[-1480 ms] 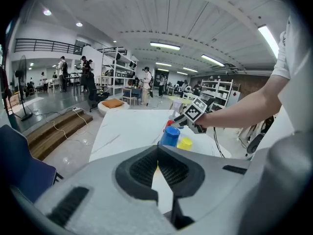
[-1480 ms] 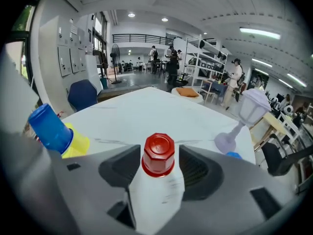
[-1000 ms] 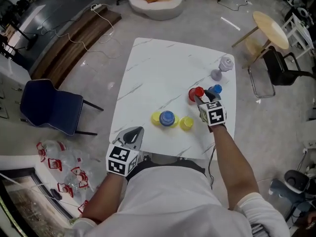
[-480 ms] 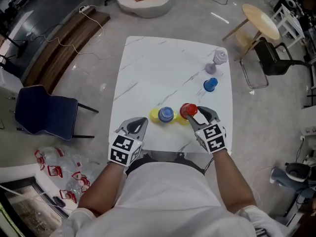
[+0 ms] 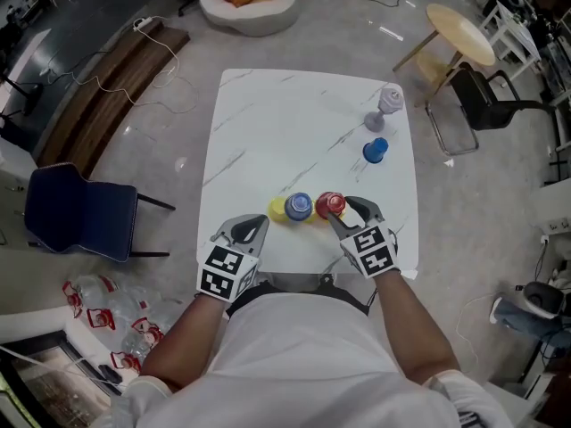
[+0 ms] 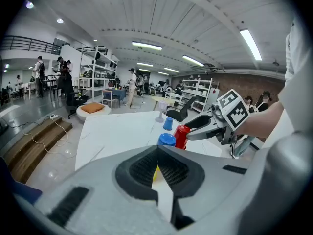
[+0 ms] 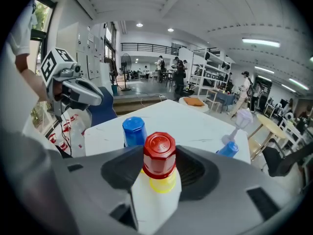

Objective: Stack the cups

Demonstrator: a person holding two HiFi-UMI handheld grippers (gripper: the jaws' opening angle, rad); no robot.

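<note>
My right gripper [image 5: 342, 207] is shut on an upturned red cup [image 5: 330, 204] near the front edge of the white table [image 5: 268, 132]. In the right gripper view the red cup [image 7: 159, 154] stands directly over a yellow cup [image 7: 162, 183], whose rim shows beneath it. Just to its left a blue cup [image 5: 298, 206] sits upturned on another yellow cup [image 5: 278, 209]. A second blue cup [image 5: 376, 150] and a pale goblet [image 5: 386, 105] stand at the far right. My left gripper [image 5: 254, 225] hovers shut and holding nothing at the front left.
My body is against the table's front edge. A dark blue chair [image 5: 76, 221] stands left of the table. At the far right are a black chair [image 5: 477, 101] and a round wooden table [image 5: 459, 34]. Cables lie on the floor to the far left.
My right gripper has carried the red cup from the table's right side toward me and leftward, to above the yellow cup beside the blue one. The left gripper has hardly moved.
</note>
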